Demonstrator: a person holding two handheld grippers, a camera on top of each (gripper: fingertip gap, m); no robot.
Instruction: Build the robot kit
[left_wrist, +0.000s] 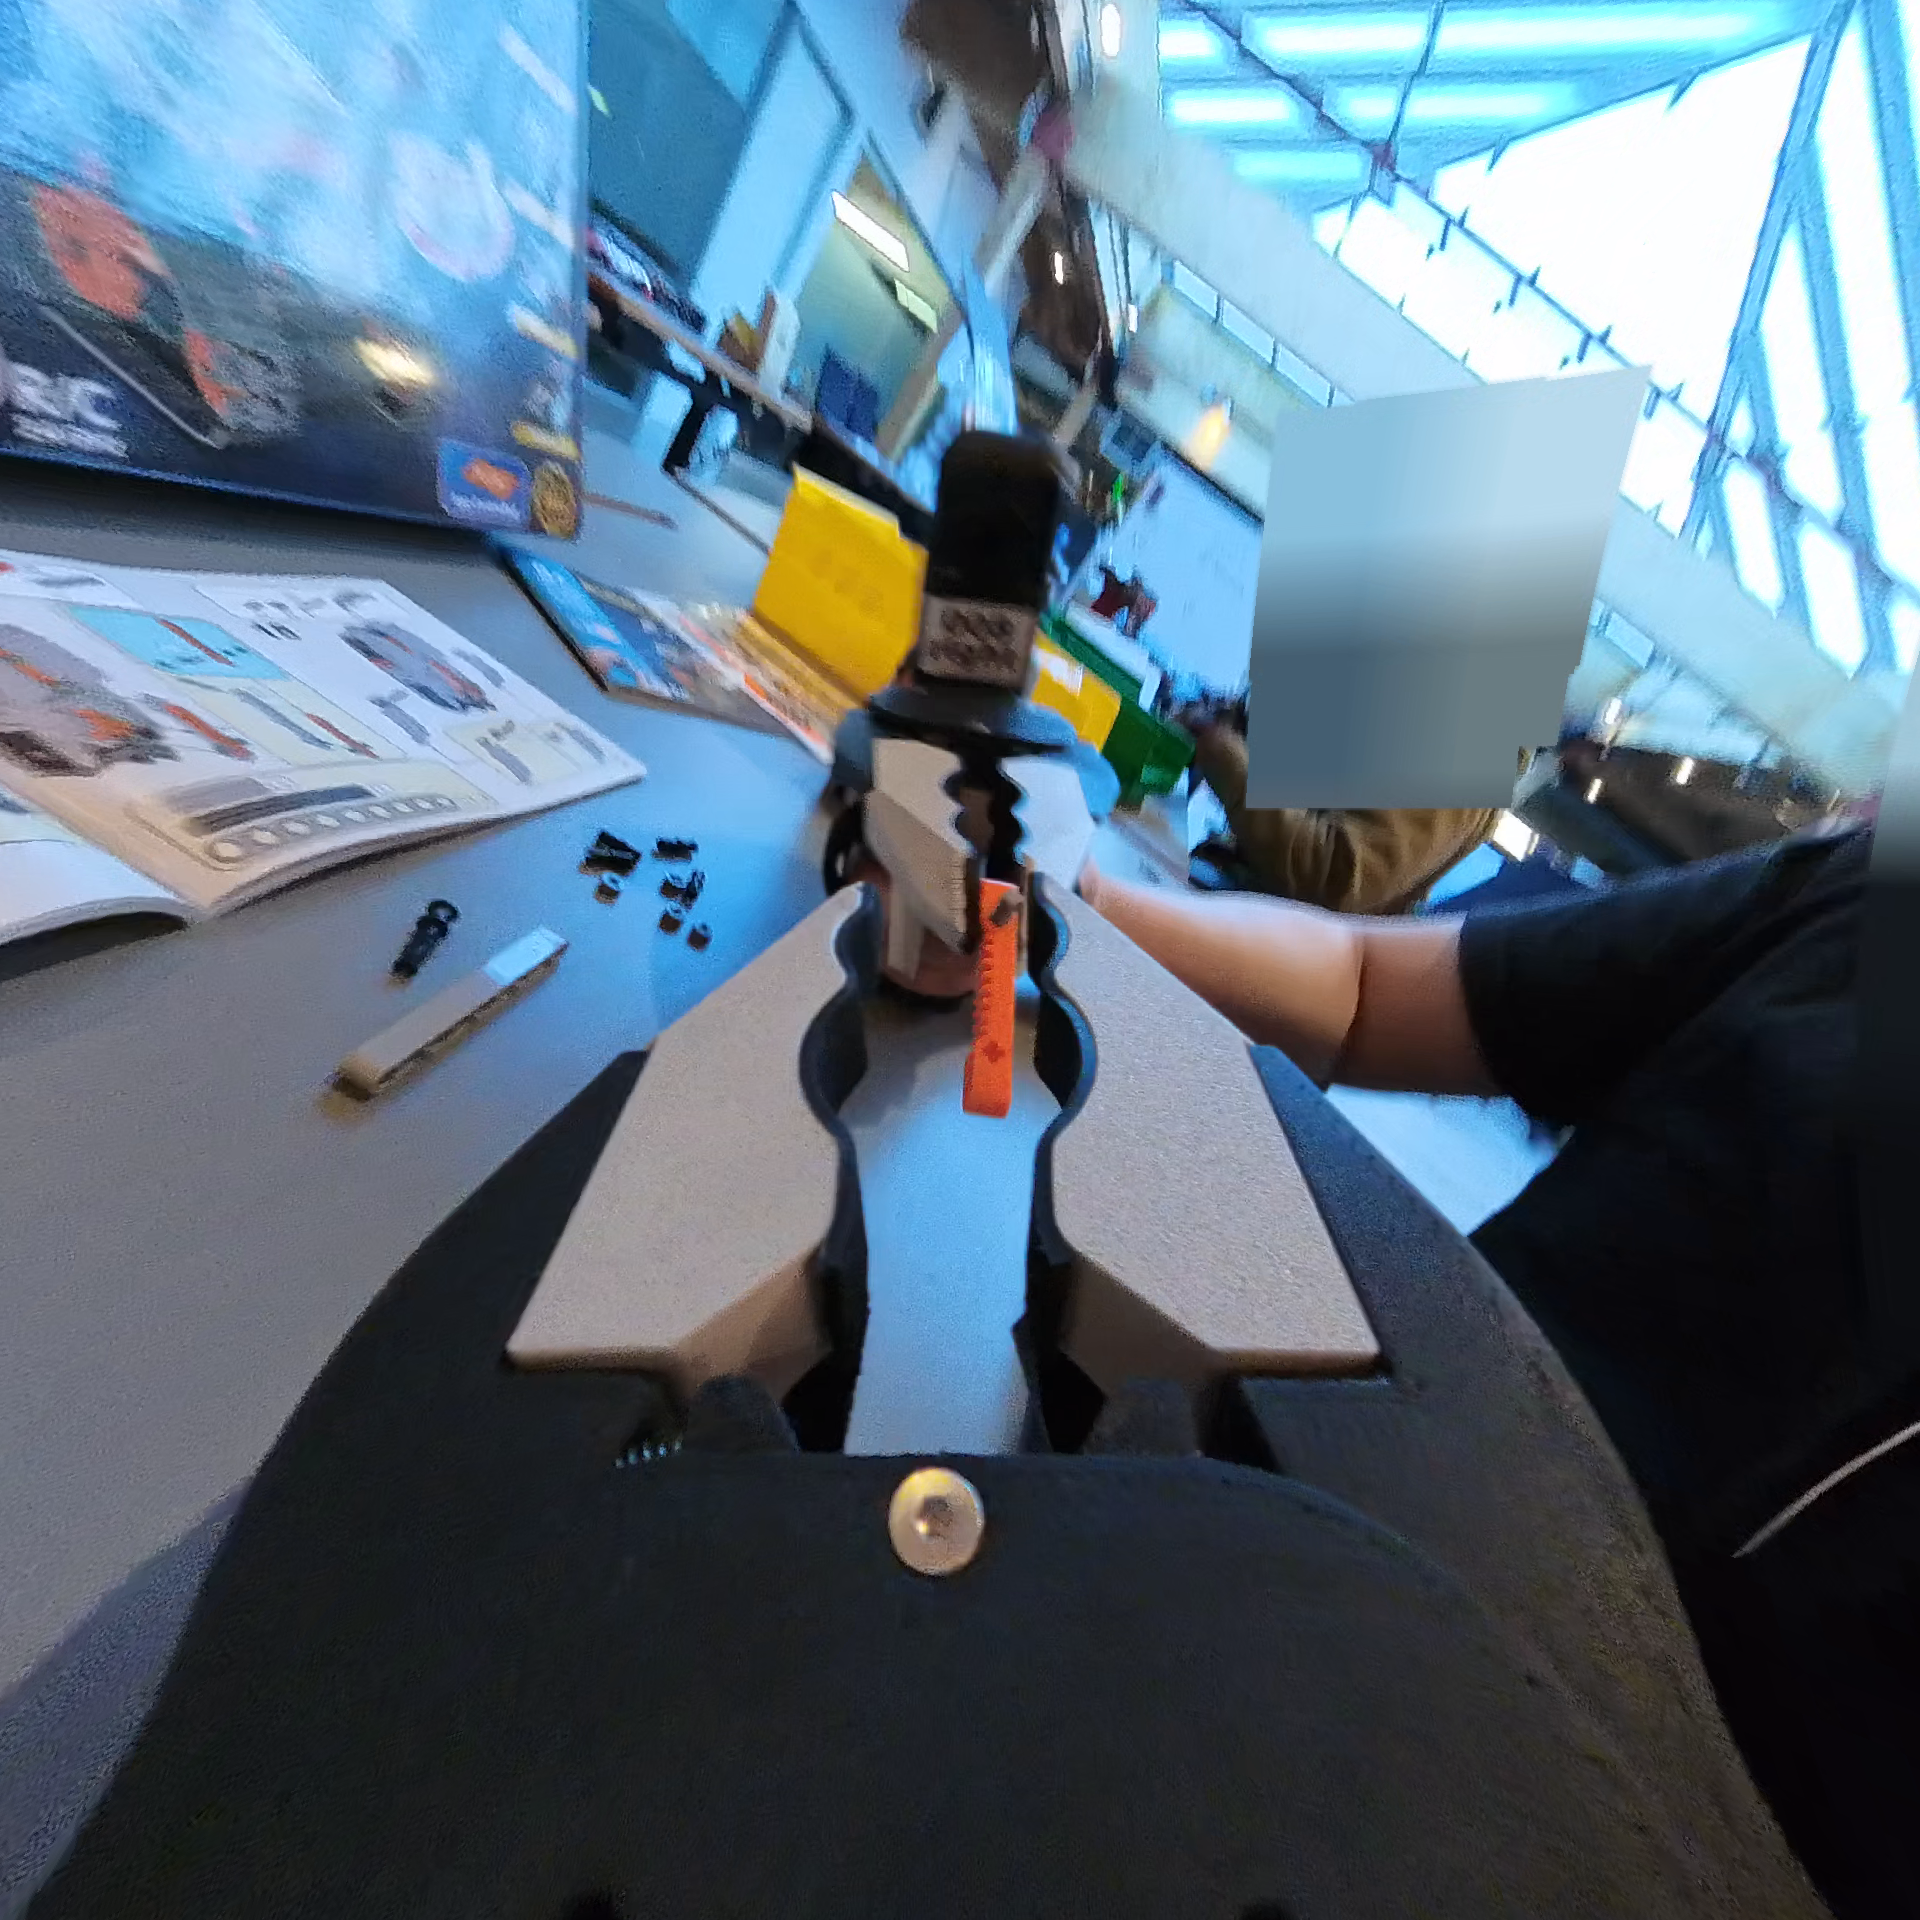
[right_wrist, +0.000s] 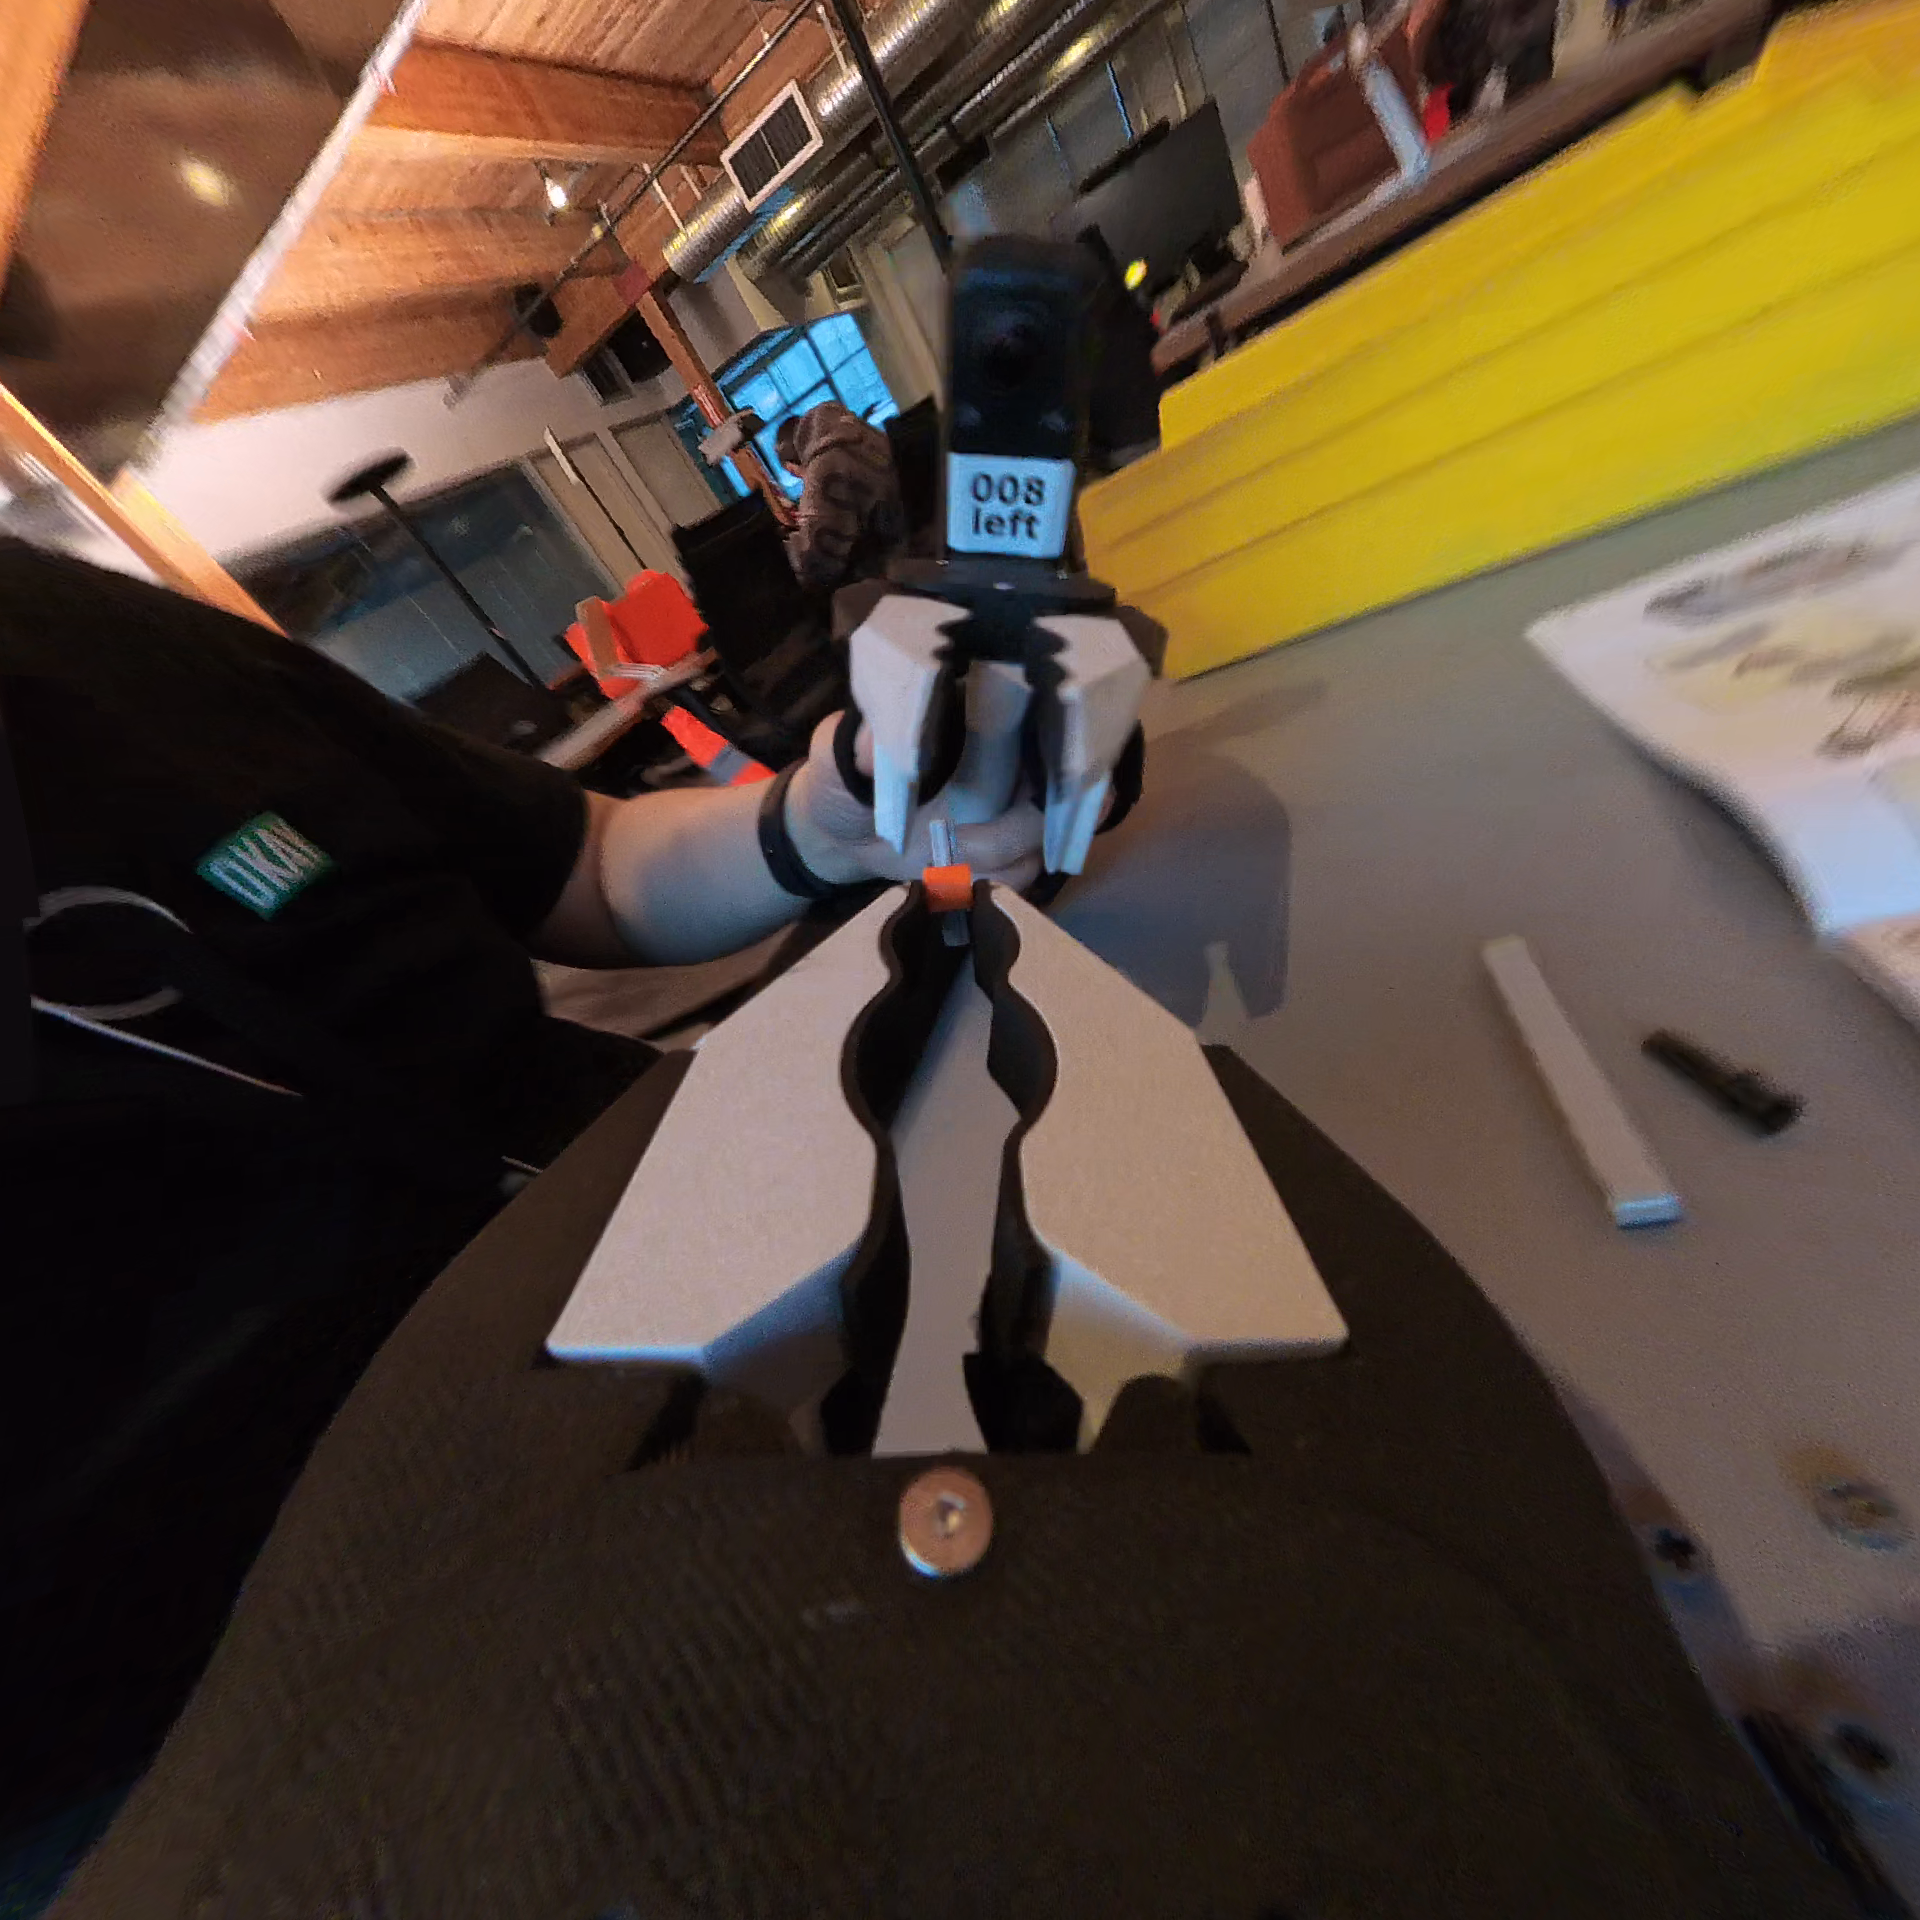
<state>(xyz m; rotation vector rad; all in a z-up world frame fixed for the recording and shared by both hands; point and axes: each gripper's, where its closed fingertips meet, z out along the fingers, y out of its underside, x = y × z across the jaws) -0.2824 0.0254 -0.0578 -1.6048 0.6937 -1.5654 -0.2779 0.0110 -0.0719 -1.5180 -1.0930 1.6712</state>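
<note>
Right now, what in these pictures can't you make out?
Left wrist view: small black parts, too small and blurred to tell shapes.
Left wrist view: booklet, cut off by the left edge.
Right wrist view: orange piece, mostly hidden inside the right gripper, between its closed fingers.

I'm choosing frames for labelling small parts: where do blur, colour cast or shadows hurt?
Left wrist view: bluish cast, windows blown out, the box and far room smeared; the orange beam and black pins read fairly sharp. Right wrist view: warmer light, the yellow bin and booklet streaked by motion; the left gripper throws a soft shadow on the table.
</note>
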